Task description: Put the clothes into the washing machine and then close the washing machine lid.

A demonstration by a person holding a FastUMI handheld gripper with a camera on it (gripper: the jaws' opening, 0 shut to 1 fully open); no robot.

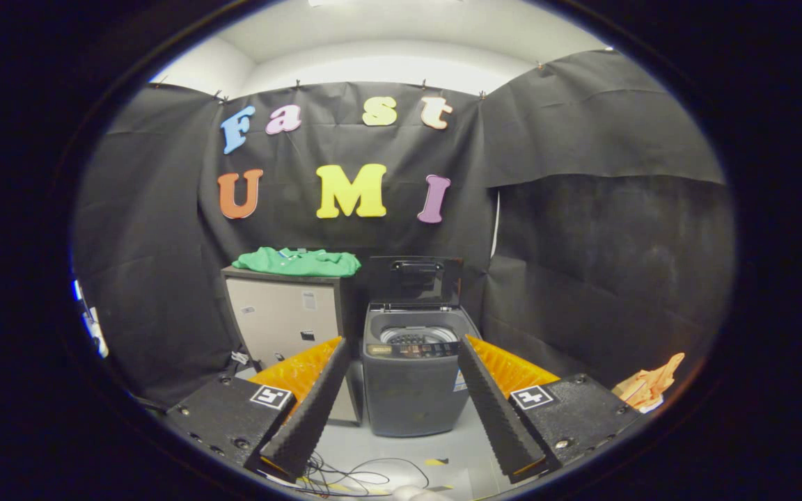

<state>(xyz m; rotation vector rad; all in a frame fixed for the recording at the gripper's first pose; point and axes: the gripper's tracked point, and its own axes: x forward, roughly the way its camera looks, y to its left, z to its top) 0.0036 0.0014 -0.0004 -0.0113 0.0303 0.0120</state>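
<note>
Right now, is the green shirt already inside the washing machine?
No, the green shirt lies on the cabinet beside the open washing machine, beyond the open, empty tool.

washing machine (pixel 411 376) drum interior mostly hidden

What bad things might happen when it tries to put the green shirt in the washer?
The green shirt lies spread on the cabinet, so the open gripper might pinch only an edge and drop it. Loose cables on the floor could snag. The raised lid might get bumped.
</note>
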